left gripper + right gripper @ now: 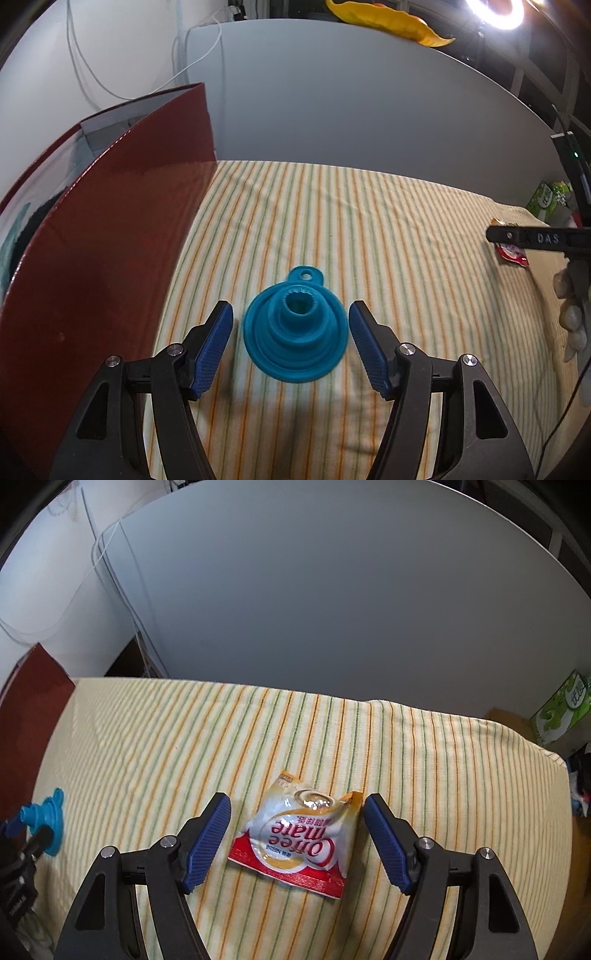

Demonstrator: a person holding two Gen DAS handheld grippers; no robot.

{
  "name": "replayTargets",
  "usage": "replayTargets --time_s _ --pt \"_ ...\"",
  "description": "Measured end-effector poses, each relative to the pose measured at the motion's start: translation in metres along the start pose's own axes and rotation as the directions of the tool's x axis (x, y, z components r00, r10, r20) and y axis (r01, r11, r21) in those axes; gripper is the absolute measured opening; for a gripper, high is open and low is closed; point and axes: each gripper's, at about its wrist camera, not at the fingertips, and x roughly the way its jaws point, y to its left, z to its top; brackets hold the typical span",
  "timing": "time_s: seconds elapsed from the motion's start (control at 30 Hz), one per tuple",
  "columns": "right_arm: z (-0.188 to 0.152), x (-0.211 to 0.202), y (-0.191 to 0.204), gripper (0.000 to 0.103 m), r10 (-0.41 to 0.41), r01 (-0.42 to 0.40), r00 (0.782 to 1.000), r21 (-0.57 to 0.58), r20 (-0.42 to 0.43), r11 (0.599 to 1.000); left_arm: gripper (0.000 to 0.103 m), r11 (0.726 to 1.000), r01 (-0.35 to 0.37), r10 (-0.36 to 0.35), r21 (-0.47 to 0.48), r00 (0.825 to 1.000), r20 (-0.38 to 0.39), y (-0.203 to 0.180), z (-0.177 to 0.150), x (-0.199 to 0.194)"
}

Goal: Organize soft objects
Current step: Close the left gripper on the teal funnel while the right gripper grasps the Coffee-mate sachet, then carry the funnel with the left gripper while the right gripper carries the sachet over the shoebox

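Note:
A teal collapsible silicone funnel [295,328] rests wide end down on the striped cloth [369,221]. My left gripper [291,314] hovers open over it, a blue pad on each side, neither touching. In the right wrist view a crumpled white and red Coffee-mate packet [295,840] lies flat on the same cloth. My right gripper [297,806] stands open around the packet's far half, its pads clear of the foil. The funnel [46,821] also shows at that view's left edge, and the packet [511,253] at the left wrist view's right edge.
A tall dark red box [103,236] stands open-topped at the left of the cloth, dark items inside. A grey panel [351,99] rises behind the table. A green carton [561,712] sits off the far right corner. A gloved hand [572,314] holds the other gripper.

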Motion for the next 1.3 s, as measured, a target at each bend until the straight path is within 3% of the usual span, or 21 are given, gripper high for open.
replayTargets --time_s 0.07,0.23,0.33,0.67,0.97,1.3 --pt "-0.003 0.001 0.000 0.069 -0.004 0.004 1.000 0.001 -0.001 1.000 0.065 1.000 0.002 -0.002 -0.009 1.000 -0.002 0.002 0.000 0.002" --pt "-0.007 -0.002 -0.003 0.051 -0.017 0.017 1.000 -0.001 0.008 1.000 0.064 1.000 0.001 -0.001 -0.012 1.000 0.009 0.004 -0.002 0.002" --pt "-0.009 -0.005 -0.009 0.042 -0.019 0.019 1.000 0.003 0.012 1.000 0.050 1.000 0.003 -0.003 -0.004 1.000 0.017 0.003 -0.003 0.001" --pt "-0.025 -0.026 -0.026 0.038 -0.002 0.003 0.999 -0.005 0.035 1.000 0.044 1.000 0.019 -0.019 -0.004 1.000 0.025 0.001 -0.006 -0.007" --pt "-0.027 -0.072 -0.034 0.038 0.068 -0.070 0.993 0.014 0.097 0.997 0.044 0.997 0.072 -0.075 0.033 0.993 0.093 -0.011 -0.006 -0.050" --pt "-0.012 -0.128 0.017 0.037 0.172 -0.160 0.969 -0.076 0.179 0.984 0.044 0.994 0.076 -0.086 0.073 0.985 0.151 -0.001 -0.006 -0.102"
